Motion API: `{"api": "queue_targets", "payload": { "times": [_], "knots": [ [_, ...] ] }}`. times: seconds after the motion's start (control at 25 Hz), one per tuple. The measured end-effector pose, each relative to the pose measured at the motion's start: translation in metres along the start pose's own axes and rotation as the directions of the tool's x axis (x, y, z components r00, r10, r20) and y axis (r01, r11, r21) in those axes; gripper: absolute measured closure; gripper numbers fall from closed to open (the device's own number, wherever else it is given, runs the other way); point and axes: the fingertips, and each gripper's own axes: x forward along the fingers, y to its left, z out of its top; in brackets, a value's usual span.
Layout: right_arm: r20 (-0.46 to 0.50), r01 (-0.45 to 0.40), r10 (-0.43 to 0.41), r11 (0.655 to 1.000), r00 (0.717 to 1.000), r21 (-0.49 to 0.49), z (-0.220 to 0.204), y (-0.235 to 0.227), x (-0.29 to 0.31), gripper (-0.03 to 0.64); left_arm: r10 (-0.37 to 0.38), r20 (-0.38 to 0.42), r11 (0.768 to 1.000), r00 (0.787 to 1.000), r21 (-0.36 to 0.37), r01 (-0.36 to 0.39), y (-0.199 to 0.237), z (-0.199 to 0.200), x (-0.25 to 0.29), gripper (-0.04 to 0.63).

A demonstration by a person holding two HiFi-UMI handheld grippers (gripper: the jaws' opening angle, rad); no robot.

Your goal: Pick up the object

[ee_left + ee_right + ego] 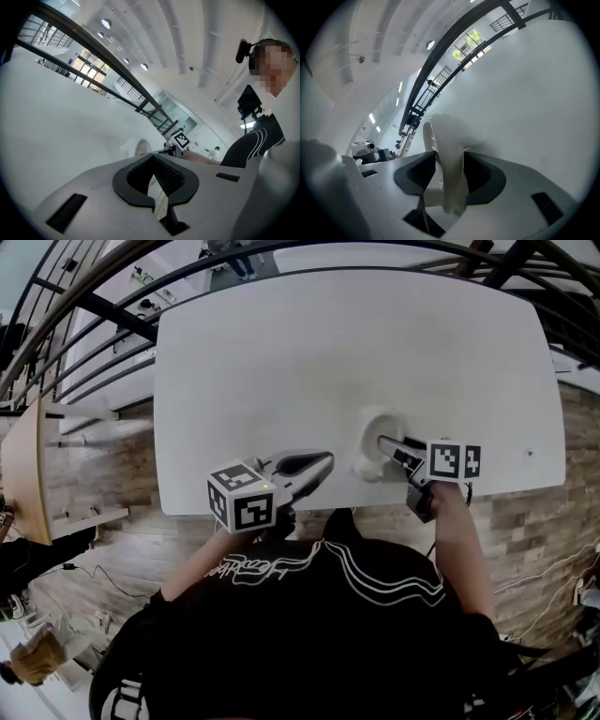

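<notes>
White table (281, 352), bare top, wood-pattern floor around it, dark railings beyond.

Item 1. Right gripper (447, 174): jaws closed on a thin wall or lip of the white object (443, 136), which fills the gap between both dark pads. The grip is narrow and sits on one edge only, with the rounded bulk of the piece standing beyond the tips.

Item 2. White object, task piece: glossy, curved, cup-like, its exact form unclear. In the head view it lies right of centre in the frame (373, 435), near the table's near edge. It appears to rest on the tabletop, though I cannot tell this for certain.

Item 3. Left gripper (157, 190): jaws drawn together on nothing, only a sliver of light between them. It is parked low left of centre in the head view (314, 465), apart from the object.

Risk, as judged: the smooth glaze and off-centre pinch could let the piece swing or slip on lifting. The near table edge leaves little margin if it drops.
</notes>
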Motion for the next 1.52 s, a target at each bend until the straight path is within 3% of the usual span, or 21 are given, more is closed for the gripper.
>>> {"api": "queue_targets", "payload": {
  "times": [0.48,0.8,1.2,1.52],
  "knots": [
    [0.002,0.010,-0.010,0.998,1.000,-0.064,0.002,0.005,-0.004,0.449,-0.003,0.008,1.000,1.000,-0.009,0.003,-0.004,-0.002,-0.007,0.588],
    [0.076,0.018,-0.010,0.995,0.997,-0.100,-0.018,0.030,0.007,0.472,0.008,0.023,1.000,1.000,-0.006,-0.008,0.002,-0.025,-0.049,0.588],
    [0.163,0.036,-0.025,0.997,0.986,-0.066,-0.028,0.043,0.002,0.480,-0.004,0.041,1.000,0.999,-0.004,0.005,0.004,-0.031,-0.073,0.588],
    [0.255,-0.027,0.035,0.999,0.966,-0.034,-0.028,0.084,-0.010,0.480,-0.027,0.063,1.000,0.998,0.012,0.026,-0.009,-0.024,-0.097,0.588]
  ]
}}
